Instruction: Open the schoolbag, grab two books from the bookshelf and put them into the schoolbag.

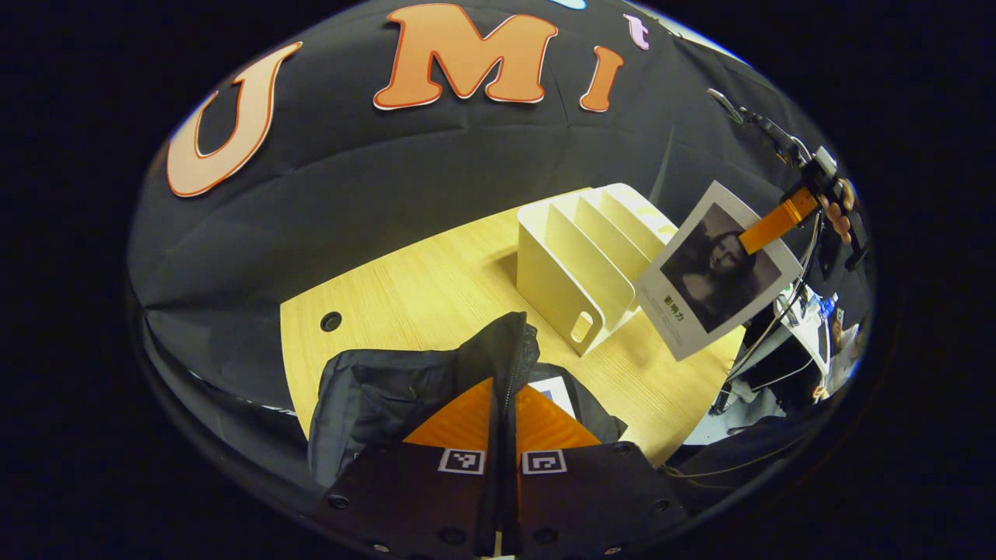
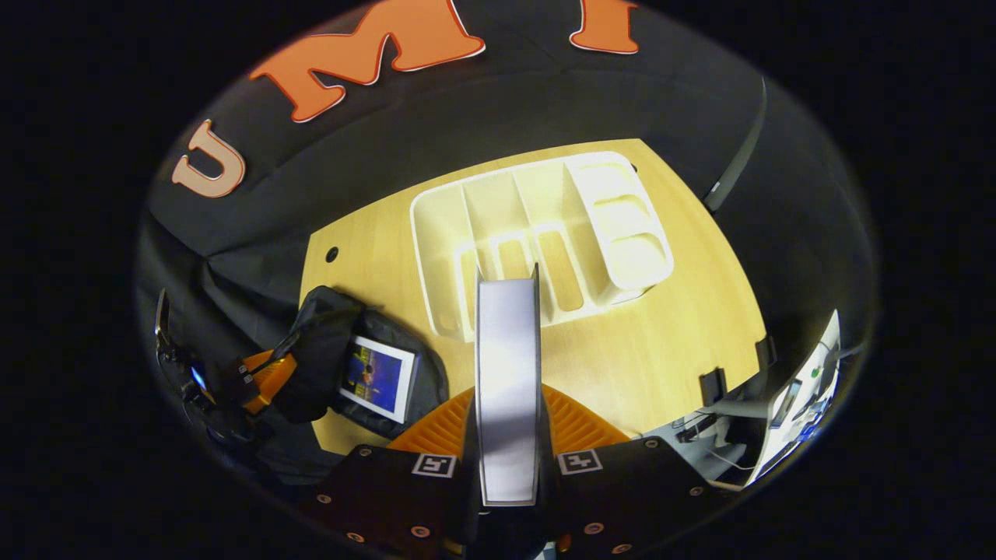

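Note:
My left gripper [image 1: 504,393] is shut on the raised edge of the black schoolbag [image 1: 373,389], holding its mouth open. One book [image 1: 556,393] lies inside the bag, and the right gripper view shows its colourful cover [image 2: 377,377]. The white bookshelf [image 1: 580,257] stands on the wooden table behind the bag with its slots bare. My right gripper [image 2: 507,397] is shut on a second book [image 2: 506,358], seen edge-on above the bookshelf [image 2: 537,225]. In the left gripper view this book [image 1: 716,272] shows a dark portrait cover and hangs in the air right of the shelf.
The wooden table [image 1: 436,288] has a round cable hole [image 1: 331,321] near its far left corner. A hand [image 1: 836,214] holds the right gripper. Beyond the table's right edge are cables and equipment [image 1: 809,327]. Black cloth backs the table.

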A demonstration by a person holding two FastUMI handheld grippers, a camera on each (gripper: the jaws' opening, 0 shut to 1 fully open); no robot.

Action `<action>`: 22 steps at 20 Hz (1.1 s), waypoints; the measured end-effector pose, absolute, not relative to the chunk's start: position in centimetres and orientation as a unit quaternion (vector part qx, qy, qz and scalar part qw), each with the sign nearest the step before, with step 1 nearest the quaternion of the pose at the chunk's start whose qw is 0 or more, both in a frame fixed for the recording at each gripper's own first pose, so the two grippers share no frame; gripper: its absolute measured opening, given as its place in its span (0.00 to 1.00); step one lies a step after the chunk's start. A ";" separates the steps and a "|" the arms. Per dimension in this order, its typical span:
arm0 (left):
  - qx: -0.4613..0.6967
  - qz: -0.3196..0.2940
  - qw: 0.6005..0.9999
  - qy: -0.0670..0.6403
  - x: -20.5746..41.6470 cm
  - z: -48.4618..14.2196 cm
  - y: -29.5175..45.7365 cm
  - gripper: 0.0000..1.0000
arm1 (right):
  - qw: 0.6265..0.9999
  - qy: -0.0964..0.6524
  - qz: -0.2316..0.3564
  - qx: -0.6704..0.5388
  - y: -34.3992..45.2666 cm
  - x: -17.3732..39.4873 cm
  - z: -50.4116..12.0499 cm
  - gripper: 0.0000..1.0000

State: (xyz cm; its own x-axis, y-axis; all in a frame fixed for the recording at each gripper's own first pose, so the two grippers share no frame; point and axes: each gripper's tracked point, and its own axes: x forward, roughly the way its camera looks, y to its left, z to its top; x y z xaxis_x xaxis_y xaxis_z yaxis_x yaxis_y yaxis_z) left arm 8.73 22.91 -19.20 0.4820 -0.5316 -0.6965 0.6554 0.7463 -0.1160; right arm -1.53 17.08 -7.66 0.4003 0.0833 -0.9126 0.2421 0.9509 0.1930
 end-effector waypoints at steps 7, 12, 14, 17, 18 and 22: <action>0.100 -0.369 0.847 0.370 9.0 -19.1 23.2 0.04 | 0.832 0.511 0.016 0.214 23.0 -5.6 -5.5 0.32; 0.085 -0.372 0.851 0.361 9.6 -17.7 23.8 0.04 | 0.819 0.490 0.085 0.288 29.9 -4.5 -7.5 0.32; 0.076 -0.370 0.856 0.354 10.0 -17.0 24.3 0.04 | 0.811 0.476 0.108 0.323 32.1 -3.9 -9.5 0.32; 0.074 -0.369 0.860 0.346 10.3 -16.4 25.2 0.04 | 0.788 0.461 0.112 0.393 34.2 -2.1 -12.7 0.41; 0.071 -0.371 0.860 0.344 10.3 -16.2 25.2 0.04 | 0.781 0.452 0.113 0.417 34.8 -1.4 -13.3 0.30; 0.053 -0.379 0.861 0.336 10.3 -15.1 25.0 0.04 | 0.768 0.424 0.124 0.464 37.7 0.6 -15.1 0.30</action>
